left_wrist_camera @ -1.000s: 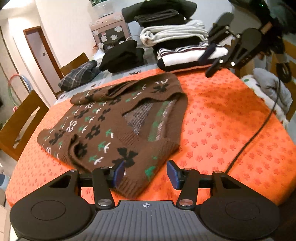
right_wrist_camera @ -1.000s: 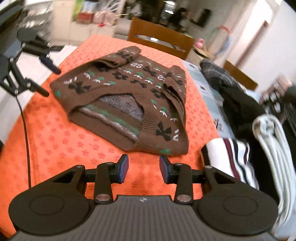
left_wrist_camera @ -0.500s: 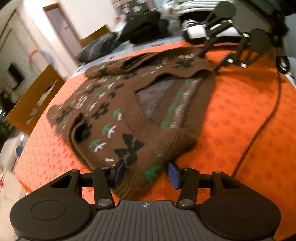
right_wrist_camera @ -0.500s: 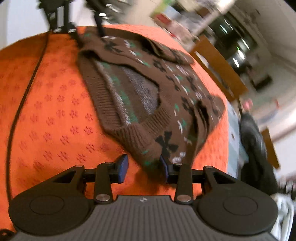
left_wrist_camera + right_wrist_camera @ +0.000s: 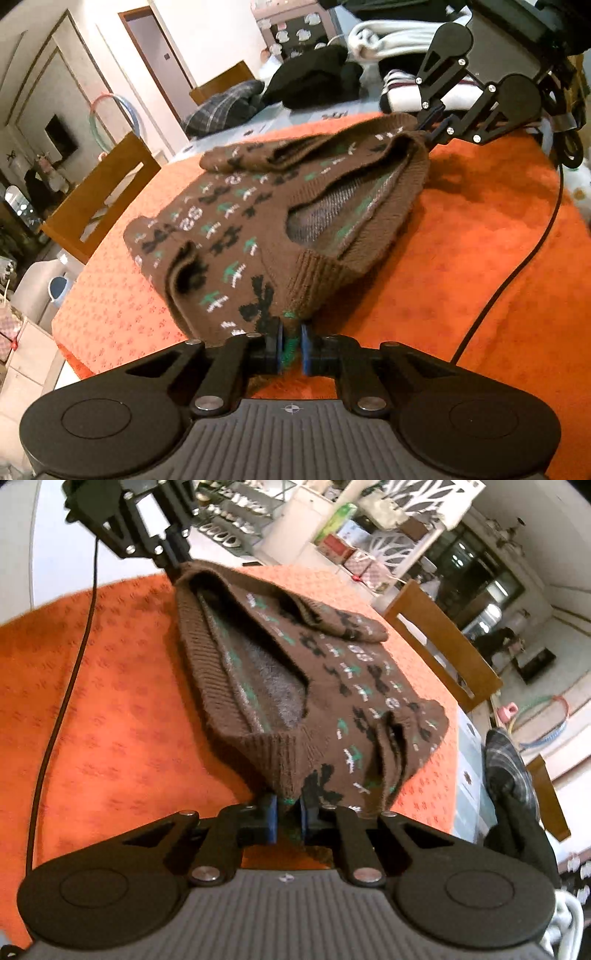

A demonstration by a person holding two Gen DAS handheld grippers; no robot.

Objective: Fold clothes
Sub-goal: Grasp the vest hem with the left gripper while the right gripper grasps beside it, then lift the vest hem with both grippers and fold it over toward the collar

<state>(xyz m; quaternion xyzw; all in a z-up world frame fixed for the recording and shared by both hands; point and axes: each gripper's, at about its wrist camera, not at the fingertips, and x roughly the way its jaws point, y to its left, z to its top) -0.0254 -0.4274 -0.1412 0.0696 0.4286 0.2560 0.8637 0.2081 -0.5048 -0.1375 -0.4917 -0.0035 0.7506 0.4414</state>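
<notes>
A brown knitted sweater with black, green and white motifs lies on the orange tablecloth, sleeves folded in. My left gripper has its jaws closing, and its blue pads pinch one corner of the ribbed hem. At the opposite hem corner my right gripper does the same: its jaws are closing and its pads press on the knit. Both corners are lifted a little, so the hem opens and shows the grey inside. Each gripper shows in the other's view at the far corner of the sweater.
Folded clothes are stacked at the back of the table, with black garments and a plaid one beside them. A black cable crosses the cloth. Wooden chairs stand at the table's edge.
Both grippers moved onto the sweater's hem corners and went from open to shut on the knit. The corners now rise off the cloth.
</notes>
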